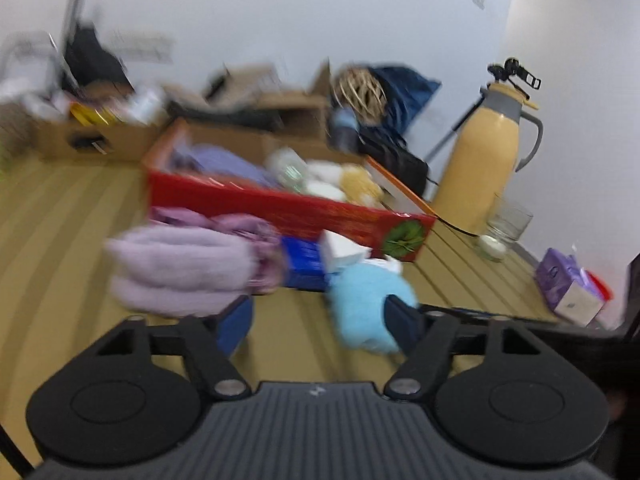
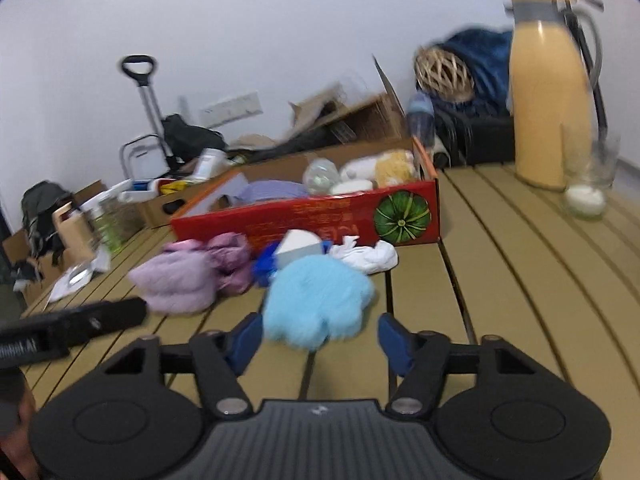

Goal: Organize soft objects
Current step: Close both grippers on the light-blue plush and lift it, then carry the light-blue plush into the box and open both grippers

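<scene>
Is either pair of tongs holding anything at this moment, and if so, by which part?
Nothing is held. Left tongs and right tongs are open; the blue fluffy toy lies before them on the table.

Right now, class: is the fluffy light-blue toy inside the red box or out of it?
Out. The light-blue toy lies on the slatted table, in front of the red box.

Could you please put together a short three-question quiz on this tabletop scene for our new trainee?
1. True or false: the red box already holds some soft items.
2. Which fluffy item lies nearest the right gripper? A. lilac fluffy item B. light blue fluffy item C. white cloth
3. Fill in: the yellow thermos stands beside a ____.

Key: 1. True. 2. B. 3. glass; the thermos and the glass stand on the slatted table, right of the box.
</scene>
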Demonstrator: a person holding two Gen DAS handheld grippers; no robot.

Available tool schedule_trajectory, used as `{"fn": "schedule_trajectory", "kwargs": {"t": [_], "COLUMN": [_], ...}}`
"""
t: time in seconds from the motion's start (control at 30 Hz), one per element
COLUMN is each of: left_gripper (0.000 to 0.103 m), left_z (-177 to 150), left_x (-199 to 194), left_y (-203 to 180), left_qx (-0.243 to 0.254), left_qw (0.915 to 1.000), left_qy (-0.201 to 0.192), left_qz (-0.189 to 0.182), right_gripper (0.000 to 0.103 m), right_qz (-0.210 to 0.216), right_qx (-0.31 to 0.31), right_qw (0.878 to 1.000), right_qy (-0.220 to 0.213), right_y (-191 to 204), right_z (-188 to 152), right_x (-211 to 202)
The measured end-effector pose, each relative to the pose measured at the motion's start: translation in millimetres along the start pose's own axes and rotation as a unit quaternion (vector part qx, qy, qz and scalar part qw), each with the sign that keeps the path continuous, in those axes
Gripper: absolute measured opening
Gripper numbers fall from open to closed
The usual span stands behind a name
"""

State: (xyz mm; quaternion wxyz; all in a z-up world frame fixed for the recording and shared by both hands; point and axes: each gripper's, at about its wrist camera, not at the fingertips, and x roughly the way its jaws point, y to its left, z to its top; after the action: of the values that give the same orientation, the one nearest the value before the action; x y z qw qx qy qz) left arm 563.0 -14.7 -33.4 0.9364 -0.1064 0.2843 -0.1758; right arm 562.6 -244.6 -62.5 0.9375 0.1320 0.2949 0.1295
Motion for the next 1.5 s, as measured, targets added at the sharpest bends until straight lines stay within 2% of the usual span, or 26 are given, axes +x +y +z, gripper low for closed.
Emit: {"fn": "schedule_trajectory", "kwargs": {"t": [0.03, 0.07, 0.13, 0.23, 0.47, 0.7, 0.87, 0.93, 1.07, 1.17, 1.33, 1.5], "left_gripper": [0.062, 0.051, 0.045, 0.036, 0.034, 0.033, 0.032, 0.032, 0.032, 0.032, 0.032, 0.032], "left_z": [5.4, 9.1, 9.1, 1.5, 0.0, -3.2, -8.0, -16.3, -42.7, -50.7, -32.4, 26.3], "left_x": [17.7, 34.3, 57.4, 75.1, 80.1, 77.0, 68.1, 50.1, 1.8, -20.6, -27.9, 2.1], "left_y": [1.5, 3.0, 9.4, 18.3, 22.0, 19.2, 14.5, 9.8, -5.4, -15.8, -30.5, -33.7], "left_qx": [-0.012, -0.024, -0.053, -0.089, -0.089, -0.084, -0.074, -0.083, -0.085, -0.085, -0.068, -0.054], "left_qw": [0.9996, 0.9986, 0.9955, 0.9890, 0.9875, 0.9879, 0.9889, 0.9871, 0.9863, 0.9859, 0.9872, 0.9869], "left_qy": [0.020, 0.041, 0.061, 0.086, 0.088, 0.085, 0.082, 0.085, 0.072, 0.066, 0.049, 0.044], "left_qz": [-0.015, -0.022, -0.050, -0.081, -0.096, -0.100, -0.100, -0.107, -0.122, -0.128, -0.136, -0.146], "right_gripper": [0.053, 0.051, 0.050, 0.039, 0.033, 0.032, 0.027, 0.027, 0.027, 0.027, 0.027, 0.027], "right_qz": [0.003, 0.007, 0.009, 0.025, 0.052, 0.055, 0.056, 0.050, 0.036, 0.034, 0.031, 0.029], "right_qx": [0.009, 0.014, 0.017, 0.024, 0.049, 0.043, 0.044, 0.043, 0.029, 0.031, 0.026, -0.003], "right_qw": [1.000, 1.000, 1.000, 0.999, 0.997, 0.997, 0.997, 0.998, 0.999, 0.999, 0.999, 0.998], "right_qy": [0.005, 0.010, 0.010, 0.020, 0.020, 0.020, 0.021, 0.021, -0.004, -0.014, -0.035, -0.060], "right_y": [-4.1, -7.9, -11.4, -19.5, -29.5, -28.2, -27.4, -22.6, -4.6, 0.4, 0.8, -1.8], "right_z": [4.2, 7.8, 7.9, 1.8, 2.6, 0.0, -2.6, -8.7, -38.6, -52.6, -41.5, 6.9], "right_x": [9.4, 19.4, 30.1, 42.2, 45.9, 43.8, 38.1, 23.7, -35.9, -67.9, -90.1, -74.7]}}
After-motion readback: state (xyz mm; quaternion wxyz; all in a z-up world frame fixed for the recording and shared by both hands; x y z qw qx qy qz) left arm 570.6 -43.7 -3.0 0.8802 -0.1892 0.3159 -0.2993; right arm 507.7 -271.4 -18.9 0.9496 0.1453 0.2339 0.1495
